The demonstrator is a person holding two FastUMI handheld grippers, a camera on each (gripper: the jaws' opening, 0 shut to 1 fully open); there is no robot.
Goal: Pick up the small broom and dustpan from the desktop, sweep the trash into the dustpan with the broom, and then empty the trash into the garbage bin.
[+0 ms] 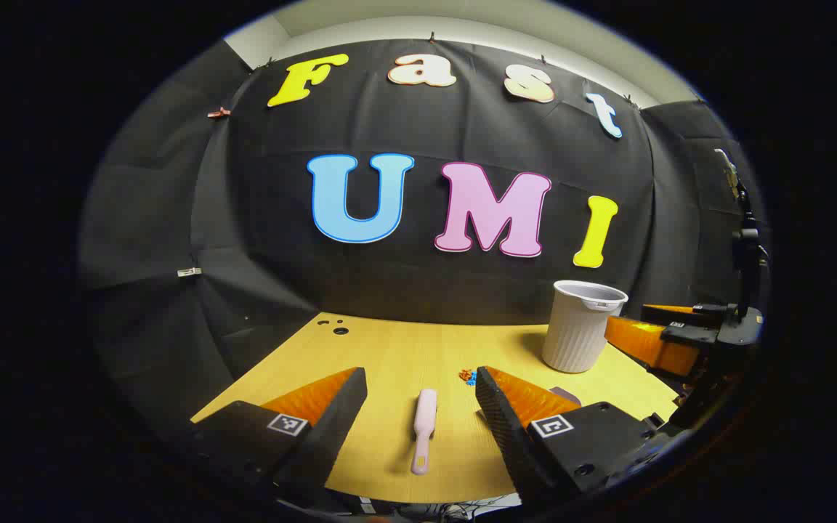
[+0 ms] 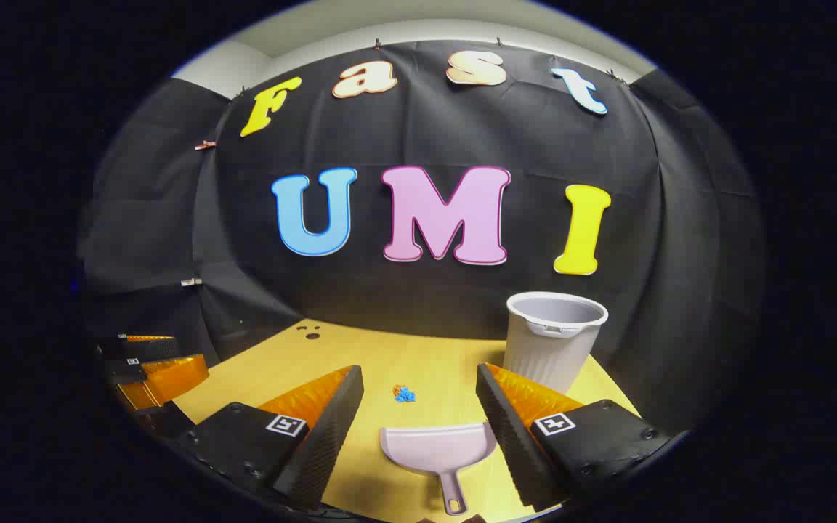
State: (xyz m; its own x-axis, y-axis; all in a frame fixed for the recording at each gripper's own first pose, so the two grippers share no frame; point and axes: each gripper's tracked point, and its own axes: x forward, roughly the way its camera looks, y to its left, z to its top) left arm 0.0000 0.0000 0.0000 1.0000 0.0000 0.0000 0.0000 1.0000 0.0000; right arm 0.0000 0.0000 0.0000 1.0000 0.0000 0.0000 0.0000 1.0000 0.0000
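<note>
Pickup step, nothing grasped. Left gripper (image 1: 421,407) spread wide over pink broom (image 1: 423,430); right gripper (image 2: 418,407) spread wide over dustpan (image 2: 439,450). Next: lower, clamp handles. Trash (image 2: 405,394) unswept.

Pink broom (image 1: 423,430) flat on desk (image 1: 389,356) betw. spread left gripper (image 1: 421,396) fingers (image 1: 335,410)

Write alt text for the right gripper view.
The open right hand-held gripper hovers over a pale pink dustpan lying on the yellow desktop. Beyond it lie small bits of trash, with a ribbed grey garbage bin standing to the right.
</note>
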